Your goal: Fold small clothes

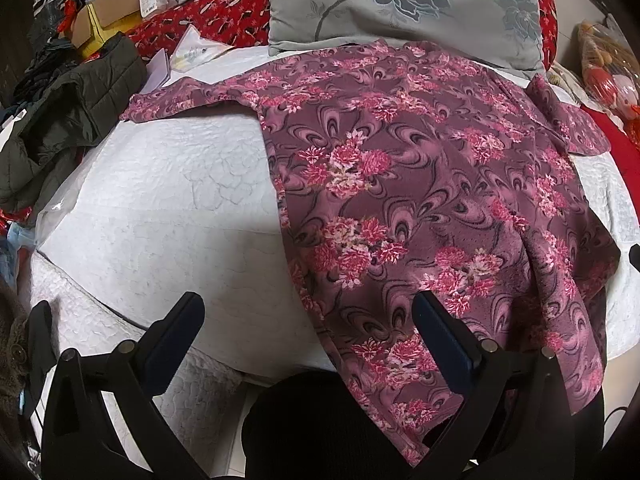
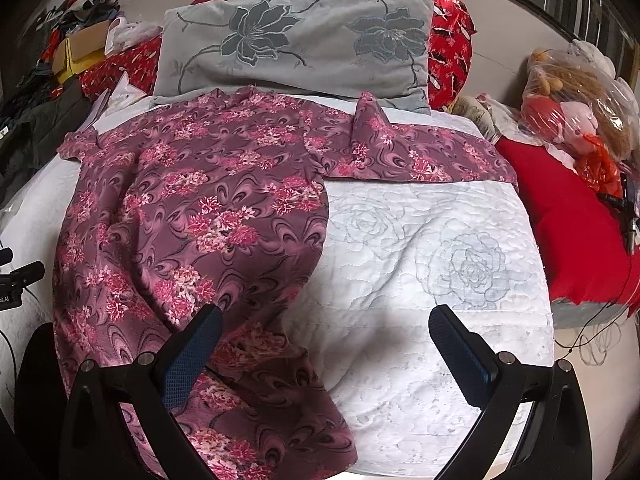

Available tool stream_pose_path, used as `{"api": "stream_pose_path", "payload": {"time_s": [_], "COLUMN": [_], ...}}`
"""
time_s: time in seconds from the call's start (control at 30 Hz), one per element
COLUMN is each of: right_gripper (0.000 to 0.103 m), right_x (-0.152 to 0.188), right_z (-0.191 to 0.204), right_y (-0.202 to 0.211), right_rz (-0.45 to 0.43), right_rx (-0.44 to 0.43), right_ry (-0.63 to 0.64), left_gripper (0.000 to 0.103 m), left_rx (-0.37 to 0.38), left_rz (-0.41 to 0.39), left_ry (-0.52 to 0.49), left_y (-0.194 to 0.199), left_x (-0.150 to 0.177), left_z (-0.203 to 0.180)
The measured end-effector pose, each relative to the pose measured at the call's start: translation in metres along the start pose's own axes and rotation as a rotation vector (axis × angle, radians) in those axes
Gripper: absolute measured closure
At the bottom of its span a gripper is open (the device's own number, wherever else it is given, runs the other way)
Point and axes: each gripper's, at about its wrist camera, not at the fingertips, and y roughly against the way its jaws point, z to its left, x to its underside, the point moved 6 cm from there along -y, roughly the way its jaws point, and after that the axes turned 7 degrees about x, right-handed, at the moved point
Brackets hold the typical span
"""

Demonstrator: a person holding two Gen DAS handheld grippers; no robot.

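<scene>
A purple top with pink flower print (image 1: pixel 420 184) lies spread on the white quilted bed (image 1: pixel 168 200), neck toward the pillow, both sleeves out, hem hanging over the near edge. It also shows in the right wrist view (image 2: pixel 192 216). My left gripper (image 1: pixel 308 312) is open and empty, above the near bed edge at the garment's left side. My right gripper (image 2: pixel 326 322) is open and empty, above the garment's right lower edge; its left finger (image 2: pixel 192 356) is over the cloth. The right sleeve (image 2: pixel 420 156) lies flat with a folded-up bump near the shoulder.
A grey flower pillow (image 2: pixel 296 44) lies at the head of the bed (image 2: pixel 440 264). A dark padded jacket (image 1: pixel 60 120) and boxes (image 1: pixel 108 16) sit at the left. A red cushion (image 2: pixel 568 224) and bagged soft toys (image 2: pixel 576 96) are at the right.
</scene>
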Motion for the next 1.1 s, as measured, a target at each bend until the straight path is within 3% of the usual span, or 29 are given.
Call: {"api": "stream_pose_path", "payload": {"time_s": [0.4, 0.53, 0.7, 0.8, 0.87, 0.93, 0.97, 1.03, 1.07, 1.1], "right_gripper": [0.001, 0.003, 0.004, 0.012, 0.022, 0.039, 0.039, 0.044, 0.048, 0.060], "right_x": [0.004, 0.011, 0.031, 0.047, 0.056, 0.065, 0.069, 0.072, 0.073, 0.074], "right_z": [-0.002, -0.006, -0.009, -0.005, 0.001, 0.010, 0.015, 0.020, 0.021, 0.019], "right_y": [-0.004, -0.010, -0.025, -0.034, -0.040, -0.044, -0.046, -0.048, -0.049, -0.049], "right_rz": [0.015, 0.047, 0.128, 0.181, 0.217, 0.253, 0.264, 0.245, 0.239, 0.227], "right_rx": [-0.020, -0.038, -0.075, -0.100, -0.127, -0.159, -0.164, -0.124, -0.111, -0.086], "right_ry": [-0.009, -0.012, -0.015, -0.003, 0.010, 0.035, 0.055, 0.105, 0.114, 0.123], "left_gripper": [0.000, 0.000, 0.000, 0.000, 0.000, 0.001, 0.010, 0.047, 0.091, 0.101], "left_rx": [-0.002, 0.023, 0.077, 0.108, 0.132, 0.158, 0.176, 0.200, 0.221, 0.236], "left_rz": [0.012, 0.053, 0.167, 0.246, 0.289, 0.326, 0.343, 0.387, 0.439, 0.473], "left_ry": [-0.002, 0.036, 0.095, 0.080, 0.065, 0.053, 0.046, 0.044, 0.052, 0.067], "left_y": [-0.005, -0.012, -0.030, -0.042, -0.047, -0.053, -0.056, -0.064, -0.070, -0.074], "left_x": [0.002, 0.005, 0.020, 0.032, 0.038, 0.045, 0.049, 0.056, 0.063, 0.068], "left_z": [0.000, 0.010, 0.021, 0.012, 0.001, -0.010, -0.016, -0.025, -0.029, -0.031]}}
